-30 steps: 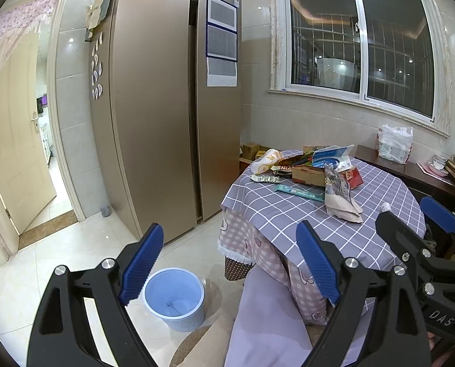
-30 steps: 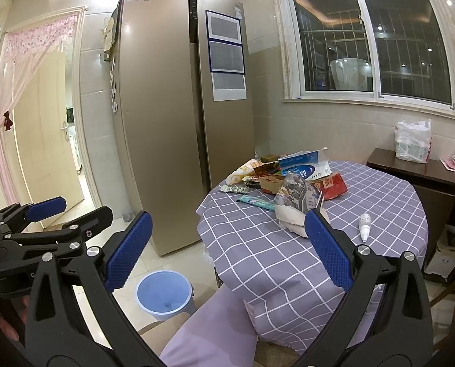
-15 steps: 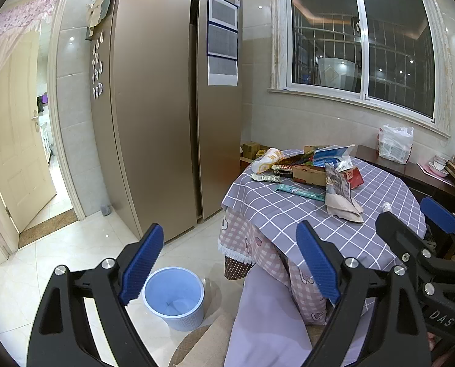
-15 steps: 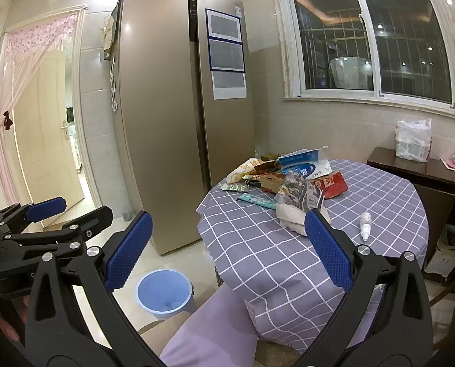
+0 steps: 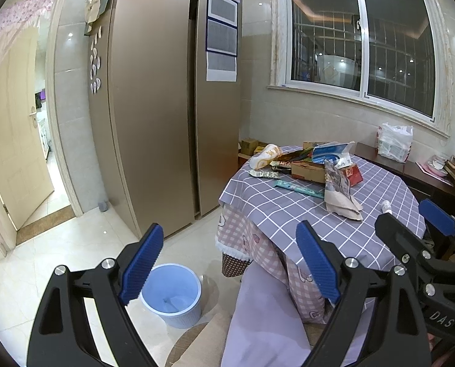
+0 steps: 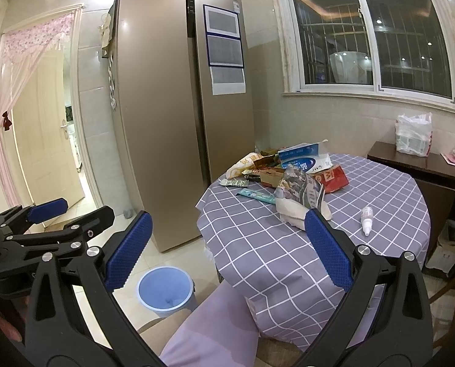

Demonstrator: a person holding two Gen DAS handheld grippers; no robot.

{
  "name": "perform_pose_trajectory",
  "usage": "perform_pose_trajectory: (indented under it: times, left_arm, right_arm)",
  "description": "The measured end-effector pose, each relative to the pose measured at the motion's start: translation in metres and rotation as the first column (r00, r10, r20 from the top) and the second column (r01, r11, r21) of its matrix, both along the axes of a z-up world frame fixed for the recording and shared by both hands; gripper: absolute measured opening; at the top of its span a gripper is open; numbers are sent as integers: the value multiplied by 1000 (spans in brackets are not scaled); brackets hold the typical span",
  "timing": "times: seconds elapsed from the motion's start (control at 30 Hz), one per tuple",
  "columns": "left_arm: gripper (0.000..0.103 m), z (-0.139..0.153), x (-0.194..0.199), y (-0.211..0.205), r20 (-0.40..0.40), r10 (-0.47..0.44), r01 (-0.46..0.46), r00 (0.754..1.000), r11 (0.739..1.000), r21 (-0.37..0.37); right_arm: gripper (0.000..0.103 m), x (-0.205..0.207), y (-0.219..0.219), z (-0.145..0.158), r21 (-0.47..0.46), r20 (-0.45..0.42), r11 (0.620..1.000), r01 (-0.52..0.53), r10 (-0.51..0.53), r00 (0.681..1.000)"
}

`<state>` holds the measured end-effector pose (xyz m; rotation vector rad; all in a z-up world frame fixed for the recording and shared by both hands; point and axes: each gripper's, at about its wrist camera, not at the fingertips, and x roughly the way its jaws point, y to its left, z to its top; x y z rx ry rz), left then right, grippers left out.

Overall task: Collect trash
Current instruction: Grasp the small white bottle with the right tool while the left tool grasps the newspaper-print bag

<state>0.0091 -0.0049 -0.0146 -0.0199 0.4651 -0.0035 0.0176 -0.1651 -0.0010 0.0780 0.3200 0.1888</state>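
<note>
Both the left gripper (image 5: 230,263) and right gripper (image 6: 227,247) hang wide open and empty, well short of the wrapper pile (image 6: 284,168) on the table (image 6: 386,189); a good start likely takes the nearest crumpled bag (image 6: 299,197) first, then drops it into the blue bin (image 6: 164,289) on the floor.

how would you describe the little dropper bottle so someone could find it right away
Look at the round table with the purple checked cloth. The small white dropper bottle lies alone on the cloth, right of the crumpled paper bag, apart from the pile of wrappers and boxes.
</note>
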Motion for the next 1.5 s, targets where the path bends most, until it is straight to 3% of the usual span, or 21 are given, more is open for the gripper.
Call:
perform_pose_trajectory:
  times: [0.33, 0.53, 0.83, 1.07, 1.17, 1.5]
  left_arm:
    - [86, -15, 20, -9, -58, -50, 48, 997, 998, -44]
    - [86, -34, 48, -24, -146, -128, 116, 981, 990, -85]
    - [69, -55, 100, -72, -231, -236, 231, 944, 972, -49]
    - [69, -67, 135, -110, -290, -274, 282, 917, 959, -13]
    - [63, -68, 151, -122, -306, -301, 306, 903, 951, -33]
    - [63, -51, 202, -153, -329, -395, 390, 858, 917, -83]
  right_arm:
    - [98, 10, -10, -11, 1, -47, 999, 37, -37, 998]
    - [98, 21, -25, -21, -16, -80, 996, 91, -92, 993]
    - [98, 52, -55, -41, -62, -151, 983, 170, -178, 972]
    - [98, 85, -95, -47, -81, -188, 963, 258, -269, 944]
    - [98, 101, -115, -49, -78, -201, 951, 300, -310, 929]
    - [97, 157, -170, -70, -105, -327, 915, 389, -401, 856]
